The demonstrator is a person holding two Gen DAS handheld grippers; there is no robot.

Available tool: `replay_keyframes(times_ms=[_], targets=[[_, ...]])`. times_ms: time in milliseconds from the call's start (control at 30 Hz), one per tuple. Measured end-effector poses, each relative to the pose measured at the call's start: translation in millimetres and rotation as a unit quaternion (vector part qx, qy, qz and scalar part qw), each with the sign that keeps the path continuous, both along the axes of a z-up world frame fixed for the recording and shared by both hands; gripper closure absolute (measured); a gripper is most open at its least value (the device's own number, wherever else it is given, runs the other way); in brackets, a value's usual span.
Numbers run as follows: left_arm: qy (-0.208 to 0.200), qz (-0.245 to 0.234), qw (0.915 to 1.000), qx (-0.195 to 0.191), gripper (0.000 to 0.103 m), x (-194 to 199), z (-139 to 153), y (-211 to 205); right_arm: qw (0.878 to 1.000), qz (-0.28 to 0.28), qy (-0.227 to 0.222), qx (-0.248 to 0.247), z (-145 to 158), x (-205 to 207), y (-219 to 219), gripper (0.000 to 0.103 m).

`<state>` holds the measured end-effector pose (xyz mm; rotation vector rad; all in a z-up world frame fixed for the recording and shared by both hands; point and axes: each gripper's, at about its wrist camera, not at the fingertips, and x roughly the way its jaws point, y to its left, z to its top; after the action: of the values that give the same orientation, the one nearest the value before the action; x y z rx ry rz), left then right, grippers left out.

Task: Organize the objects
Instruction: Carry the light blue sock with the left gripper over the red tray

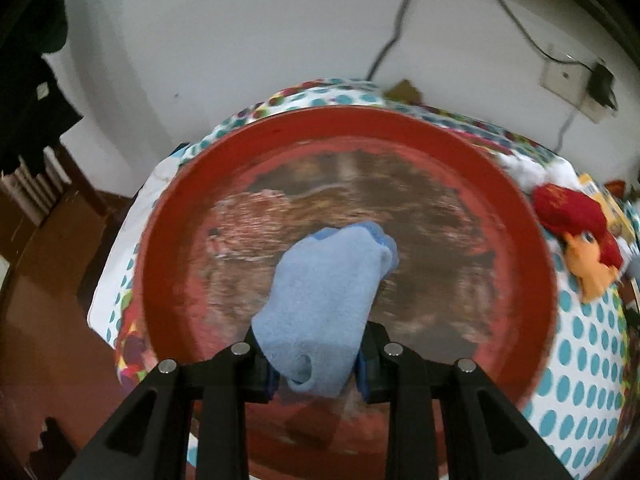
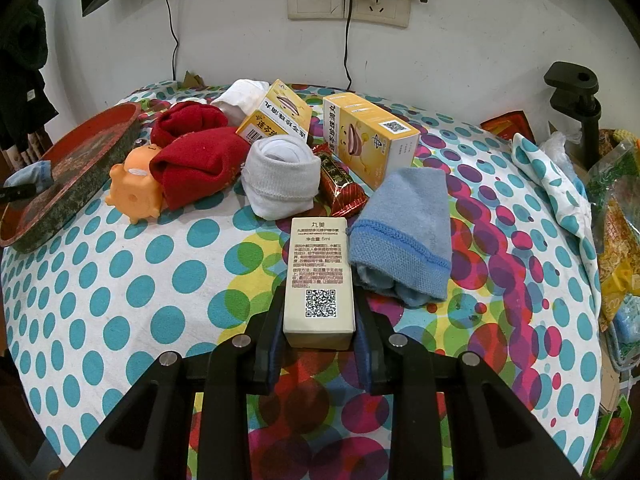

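Over the blurred red tray, left claw pinches blue sock; right claw pinches box.

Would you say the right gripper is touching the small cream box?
Touching: the right wrist view shows the right gripper with both pads pressed against the sides of the cream box.
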<state>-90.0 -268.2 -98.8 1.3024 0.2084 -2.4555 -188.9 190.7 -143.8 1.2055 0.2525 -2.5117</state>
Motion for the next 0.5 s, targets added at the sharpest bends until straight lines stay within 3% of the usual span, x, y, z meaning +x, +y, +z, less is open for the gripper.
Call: replay_keyframes(times_ms=[500], targets=[[-0.013,0.024,0.9995,-0.015,0.072,-2,-16,-43,1.0,-0.002,0.001,0.003,1,0,0,0.076]])
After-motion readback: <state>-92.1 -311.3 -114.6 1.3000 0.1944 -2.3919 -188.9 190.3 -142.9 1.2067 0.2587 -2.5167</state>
